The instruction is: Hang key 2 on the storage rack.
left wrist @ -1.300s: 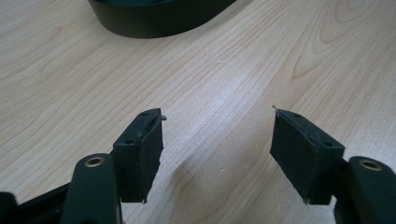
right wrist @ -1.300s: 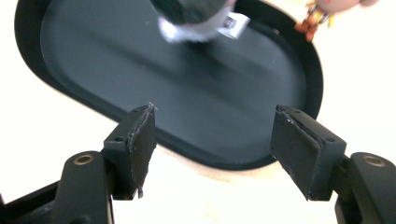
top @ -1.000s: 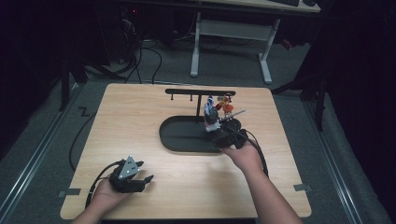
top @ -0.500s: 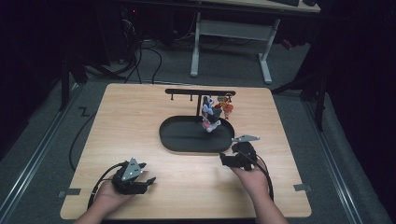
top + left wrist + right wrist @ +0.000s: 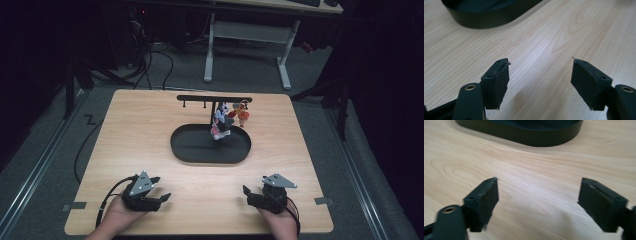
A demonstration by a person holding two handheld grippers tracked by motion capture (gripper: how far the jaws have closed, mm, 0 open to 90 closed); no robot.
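The table is pale wood with a fine brown grain. In the middle of the frame sits a glossy black oval tray, and a thin black rack rises behind it. Hanging there are a white, pink and dark blue toy and a smaller orange and red one. At the bottom of the frame both grippers are matte black with grey plates on top.
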